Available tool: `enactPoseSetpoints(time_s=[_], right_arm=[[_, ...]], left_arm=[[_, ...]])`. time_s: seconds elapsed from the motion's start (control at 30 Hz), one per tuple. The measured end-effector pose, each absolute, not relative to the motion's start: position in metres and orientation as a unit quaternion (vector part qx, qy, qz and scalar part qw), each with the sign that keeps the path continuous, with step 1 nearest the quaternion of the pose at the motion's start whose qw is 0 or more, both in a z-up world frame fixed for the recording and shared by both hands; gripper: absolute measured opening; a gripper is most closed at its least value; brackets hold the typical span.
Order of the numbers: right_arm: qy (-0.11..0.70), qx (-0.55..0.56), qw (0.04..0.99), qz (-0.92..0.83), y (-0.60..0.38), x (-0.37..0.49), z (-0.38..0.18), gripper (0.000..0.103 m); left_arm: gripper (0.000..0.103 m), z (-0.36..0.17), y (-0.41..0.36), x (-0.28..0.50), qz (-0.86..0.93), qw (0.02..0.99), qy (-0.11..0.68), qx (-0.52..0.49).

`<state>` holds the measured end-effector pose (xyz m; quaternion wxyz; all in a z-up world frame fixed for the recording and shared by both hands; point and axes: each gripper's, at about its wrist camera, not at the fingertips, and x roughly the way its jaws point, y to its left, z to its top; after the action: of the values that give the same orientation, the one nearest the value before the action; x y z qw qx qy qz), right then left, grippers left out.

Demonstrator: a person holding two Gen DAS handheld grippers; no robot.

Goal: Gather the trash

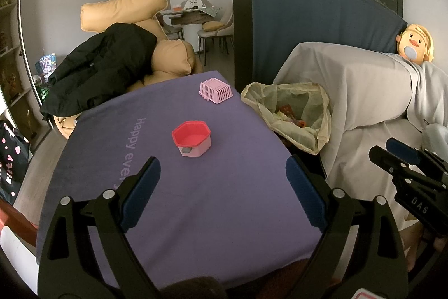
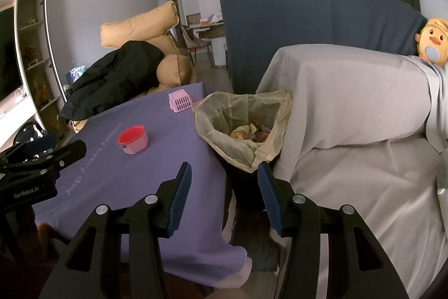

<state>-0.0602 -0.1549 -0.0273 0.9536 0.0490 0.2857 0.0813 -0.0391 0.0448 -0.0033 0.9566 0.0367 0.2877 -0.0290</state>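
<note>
A trash bin lined with a pale yellow bag point(image 1: 294, 114) stands between the purple-covered table point(image 1: 179, 201) and the sheet-covered sofa; crumpled wrappers lie inside it point(image 2: 246, 131). My left gripper point(image 1: 222, 173) is open and empty above the table's near part. My right gripper point(image 2: 224, 175) is open and empty, just in front of the bin point(image 2: 240, 119) at the table's right edge. The right gripper also shows at the right of the left wrist view point(image 1: 406, 159), and the left gripper at the left of the right wrist view point(image 2: 53, 147).
A pink pot with a red rim point(image 1: 191, 138) stands mid-table and a pink slotted basket point(image 1: 215, 90) lies at the far edge. A black coat on tan cushions point(image 1: 100, 69) lies beyond. The grey-sheeted sofa point(image 2: 350, 131) is to the right.
</note>
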Motion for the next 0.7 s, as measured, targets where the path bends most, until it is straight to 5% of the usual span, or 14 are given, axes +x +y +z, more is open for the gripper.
enactPoseSetpoints(time_s=[0.7], right_arm=[[0.288,0.047,0.953,0.080,-0.1545,-0.0609,-0.0278,0.047]], left_arm=[[0.087,-0.0073,0.0448,-0.0407,-0.040,0.955,0.291,0.035]])
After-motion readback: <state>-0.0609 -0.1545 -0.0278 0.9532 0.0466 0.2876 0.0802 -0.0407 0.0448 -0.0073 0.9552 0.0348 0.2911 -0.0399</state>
